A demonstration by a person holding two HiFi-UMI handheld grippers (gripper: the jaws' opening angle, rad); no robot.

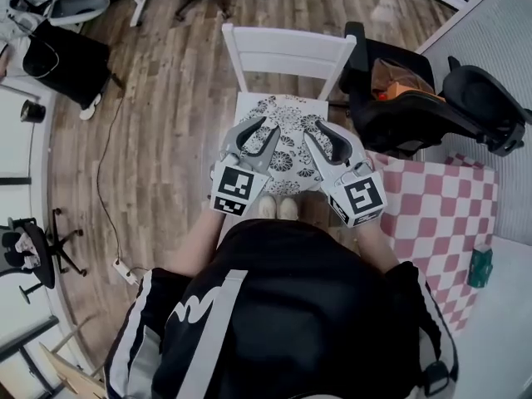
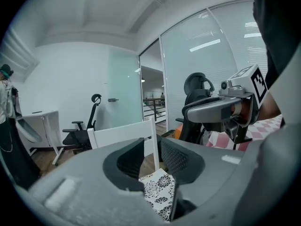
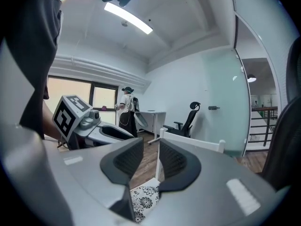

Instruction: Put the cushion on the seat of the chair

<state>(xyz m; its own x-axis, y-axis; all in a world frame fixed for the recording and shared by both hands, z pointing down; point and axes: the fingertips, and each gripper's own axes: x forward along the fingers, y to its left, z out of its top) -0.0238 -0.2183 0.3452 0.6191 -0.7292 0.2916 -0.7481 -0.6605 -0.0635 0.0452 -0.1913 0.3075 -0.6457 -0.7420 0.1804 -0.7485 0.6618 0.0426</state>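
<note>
Head view: cushion apparently flat on chair seat | left gripper, right gripper: jaws apart, empty

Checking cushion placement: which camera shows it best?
The head view: most of the cushion shows, lying on the white chair seat. The left gripper view shows only a patterned corner; the right gripper view likewise.

Bare wood floor left of the white chair lies open; at right, a black office chair crowds close beside it.
</note>
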